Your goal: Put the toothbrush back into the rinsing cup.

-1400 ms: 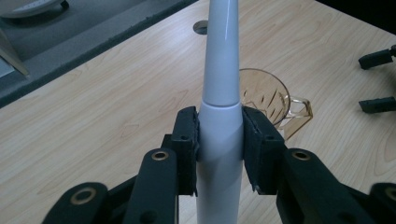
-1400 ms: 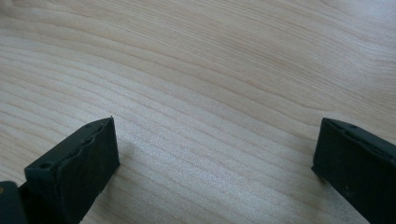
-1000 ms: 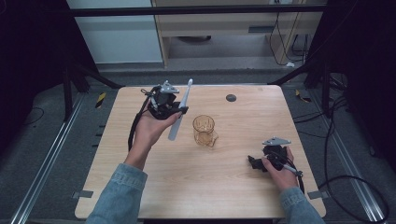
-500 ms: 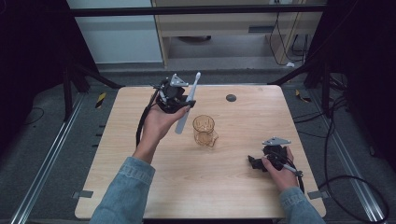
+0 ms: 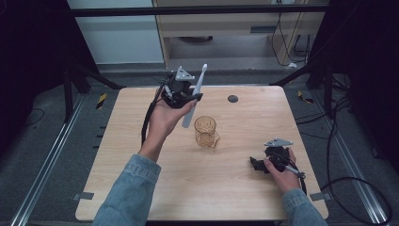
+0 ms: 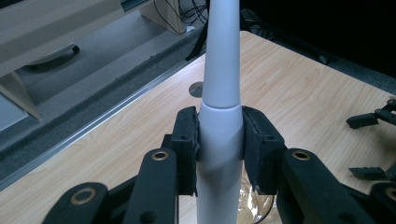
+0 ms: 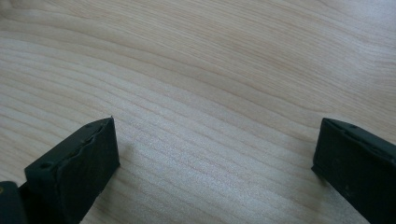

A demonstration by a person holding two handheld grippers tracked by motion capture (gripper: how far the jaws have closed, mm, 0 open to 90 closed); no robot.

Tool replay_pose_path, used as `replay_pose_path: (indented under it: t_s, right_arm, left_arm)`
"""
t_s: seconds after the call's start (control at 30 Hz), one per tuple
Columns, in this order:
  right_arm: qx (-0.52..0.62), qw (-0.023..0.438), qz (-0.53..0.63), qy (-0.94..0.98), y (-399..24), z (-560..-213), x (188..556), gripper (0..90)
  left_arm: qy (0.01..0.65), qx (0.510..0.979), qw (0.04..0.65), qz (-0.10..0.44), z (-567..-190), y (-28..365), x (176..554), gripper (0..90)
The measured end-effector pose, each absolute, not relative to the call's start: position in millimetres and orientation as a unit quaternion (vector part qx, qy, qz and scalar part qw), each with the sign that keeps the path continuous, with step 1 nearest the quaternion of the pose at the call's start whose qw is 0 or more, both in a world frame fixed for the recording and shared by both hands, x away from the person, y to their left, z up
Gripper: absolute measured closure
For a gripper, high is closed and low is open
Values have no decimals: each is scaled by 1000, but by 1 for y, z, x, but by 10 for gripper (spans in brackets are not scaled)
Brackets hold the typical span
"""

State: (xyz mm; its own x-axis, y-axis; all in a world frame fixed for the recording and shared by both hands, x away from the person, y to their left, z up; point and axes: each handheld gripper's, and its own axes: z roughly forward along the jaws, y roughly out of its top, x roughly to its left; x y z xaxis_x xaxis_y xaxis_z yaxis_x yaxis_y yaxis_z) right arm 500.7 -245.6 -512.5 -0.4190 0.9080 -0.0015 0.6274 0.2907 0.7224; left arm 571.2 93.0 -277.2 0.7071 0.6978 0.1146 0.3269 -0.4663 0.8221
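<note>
**Tool lifts the toothbrush toward upright, left of the cup**

Tool on the left (image 5: 188, 96) is clamped on the white electric toothbrush (image 5: 194, 96), and the left gripper view shows both black pads pressed flat against the handle (image 6: 219, 135) just below the seam where it narrows. Against the frames from a second and half a second ago, the person's left hand (image 5: 164, 117) has carried it farther from the body and higher, toward the far left part of the counter (image 5: 117, 155), and the toothbrush has swung from a slanted lie to a steeper tilt, brush head up and far, butt end pointing down and near. That lower end now hangs just left of the amber glass cup (image 5: 206, 132), apart from it, above the counter rather than over the cup's mouth.

My reading is that the brush is being stood up so it can be dropped butt-first into the cup; it would have to travel a little rightward and then descend for that to work.

The cup stands where it stood in the earlier frames, near the counter's middle, with the small dark disc (image 5: 232, 99) beyond it.

Far right, the right tool (image 5: 258, 164) rests on the counter in the person's right hand (image 5: 282, 165), unmoved, its jaws spread wide over bare wood (image 7: 210, 116) with nothing between them.
</note>
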Motion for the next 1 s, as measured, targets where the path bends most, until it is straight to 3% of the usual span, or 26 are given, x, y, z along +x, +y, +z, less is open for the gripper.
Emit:
replay_pose_path:
  t_s: [1.0]
  right_arm:
    - [496, 212, 331, 774, -245, -512, 501, 3]
  left_arm:
    - [306, 810, 450, 218, -282, 67, 582, 675]
